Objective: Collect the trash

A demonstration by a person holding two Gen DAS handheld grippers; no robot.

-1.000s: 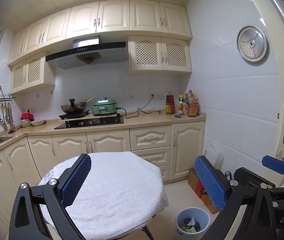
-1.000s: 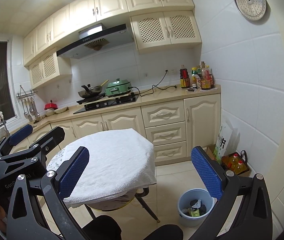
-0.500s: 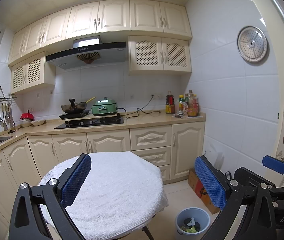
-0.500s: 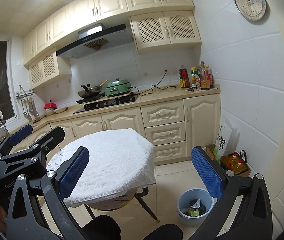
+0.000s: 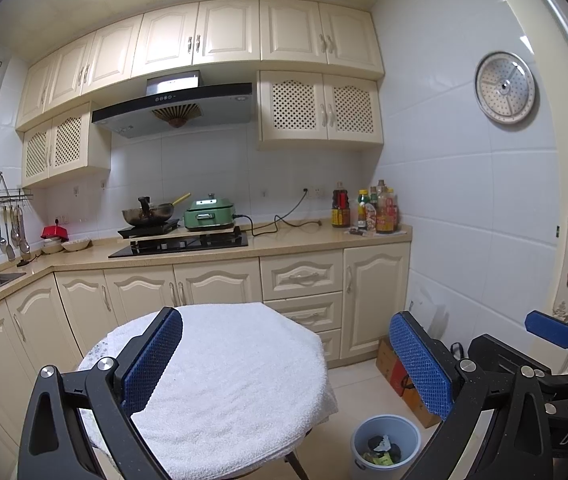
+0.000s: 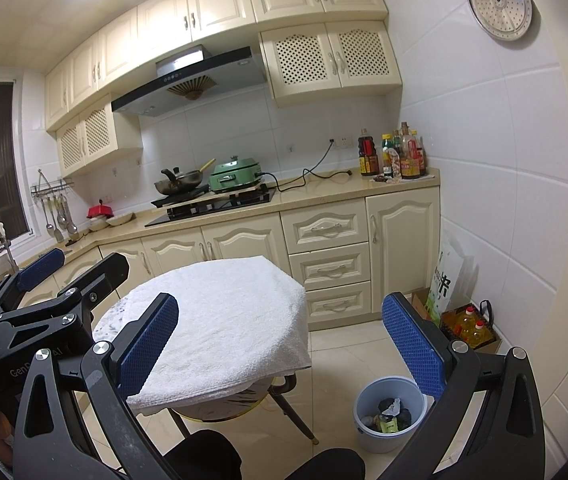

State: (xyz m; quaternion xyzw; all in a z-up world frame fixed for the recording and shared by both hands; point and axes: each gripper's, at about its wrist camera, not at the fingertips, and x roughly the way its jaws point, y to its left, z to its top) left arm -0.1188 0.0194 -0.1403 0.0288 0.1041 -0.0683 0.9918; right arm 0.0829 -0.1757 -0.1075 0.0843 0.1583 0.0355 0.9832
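Both grippers, left (image 5: 285, 364) and right (image 6: 280, 354), hang wide open holding nothing above the towel-covered table (image 6: 224, 320), trash sitting in the blue bin (image 6: 389, 416) beside it

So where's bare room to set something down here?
The towel-covered table top is wholly bare. Counter is free between the green cooker and bottles, bar a cord. Bin already holds trash; stove side is crowded.
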